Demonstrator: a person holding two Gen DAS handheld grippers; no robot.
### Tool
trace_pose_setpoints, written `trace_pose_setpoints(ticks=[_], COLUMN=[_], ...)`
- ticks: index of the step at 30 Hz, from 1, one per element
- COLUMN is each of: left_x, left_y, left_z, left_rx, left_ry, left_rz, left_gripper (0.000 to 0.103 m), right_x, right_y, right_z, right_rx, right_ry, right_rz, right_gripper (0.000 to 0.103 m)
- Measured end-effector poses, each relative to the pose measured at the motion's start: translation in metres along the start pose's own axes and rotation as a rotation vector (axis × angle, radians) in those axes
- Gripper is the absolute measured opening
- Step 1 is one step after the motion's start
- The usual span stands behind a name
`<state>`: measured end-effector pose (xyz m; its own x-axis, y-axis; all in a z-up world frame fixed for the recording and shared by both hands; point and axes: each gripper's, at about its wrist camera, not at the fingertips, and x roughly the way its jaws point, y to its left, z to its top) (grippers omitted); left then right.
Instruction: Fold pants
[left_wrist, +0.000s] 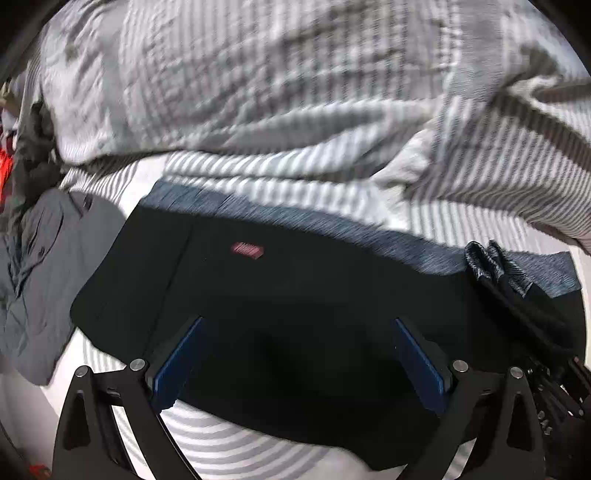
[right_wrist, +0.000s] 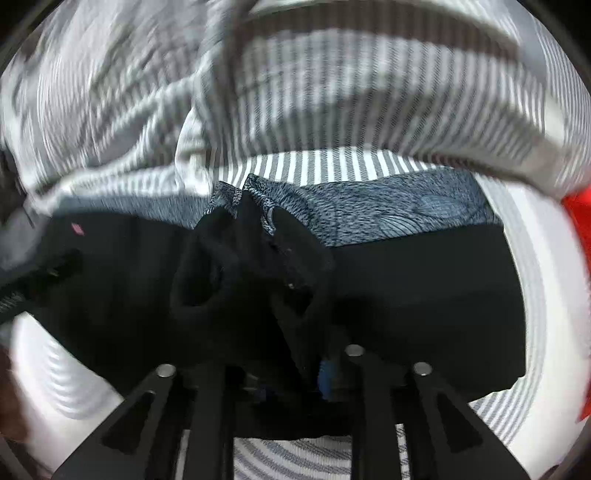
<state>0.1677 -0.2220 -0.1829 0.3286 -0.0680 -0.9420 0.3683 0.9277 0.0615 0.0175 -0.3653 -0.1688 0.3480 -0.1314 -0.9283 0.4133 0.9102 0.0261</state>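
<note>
Black pants (left_wrist: 280, 295) with an unreadable red label (left_wrist: 246, 251) lie on the striped bed (left_wrist: 229, 450); left tongs (left_wrist: 299, 354) gape empty, right tongs (right_wrist: 291, 373) pinch bunched pants fabric.

The pants (left_wrist: 288, 280) are black, with a mottled blue-grey band along the far edge and a small red label near the left end. They lie folded in a wide, flat rectangle across a bed with grey-and-white striped bedding. In the right wrist view the same pants (right_wrist: 424, 288) show a bunched, puckered section in the middle, where black cloth is gathered and raised into folds, with a bit of the blue-grey band turned up at its top.
</note>
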Motion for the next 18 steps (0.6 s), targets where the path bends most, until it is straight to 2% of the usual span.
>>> trace_pose_setpoints(ticks=[1,3,5,9,11,13,14,17,18], left_x=[0.001,0.001,-0.002,-0.011,-0.016,-0.020,-0.022,-0.032,-0.035], left_y=[0.003,0.010,0.015,0.012,0.001,-0.013,-0.021,-0.062,-0.076], left_z=[-0.001,-0.004,-0.005,0.000,0.004,0.008,0.010,0.018,0.021], left_rx=[-0.004,-0.008,-0.008,0.002,0.030,0.054,0.066,0.111,0.129], left_ry=[0.006,0.016,0.018,0.012,0.010,0.010,0.006,-0.011,-0.019], left_rz=[0.001,0.000,-0.001,-0.031,-0.063,-0.103,-0.128,-0.219,-0.246], left_gripper=[0.100,0.100,0.100,0.100,0.100,0.100,0.100,0.100,0.100], right_x=[-0.002,-0.010,-0.021,-0.055,-0.070,-0.079,-0.079,-0.066,-0.061], right_y=[0.007,0.022,0.032,0.025,0.009,-0.020,-0.044,-0.096,-0.115], right_z=[-0.003,-0.004,-0.009,-0.017,-0.018,-0.016,-0.013,-0.004,-0.001], right_rx=[-0.036,-0.109,-0.167,-0.195,-0.179,-0.100,-0.023,0.152,0.207], right_ry=[-0.009,-0.015,-0.023,-0.049,-0.063,-0.057,-0.038,0.027,0.046], right_rz=[-0.022,-0.017,0.018,0.174,0.194,0.191,0.179,0.148,0.131], right_gripper=[0.039,0.064,0.067,0.067,0.067,0.067,0.065,0.026,0.023])
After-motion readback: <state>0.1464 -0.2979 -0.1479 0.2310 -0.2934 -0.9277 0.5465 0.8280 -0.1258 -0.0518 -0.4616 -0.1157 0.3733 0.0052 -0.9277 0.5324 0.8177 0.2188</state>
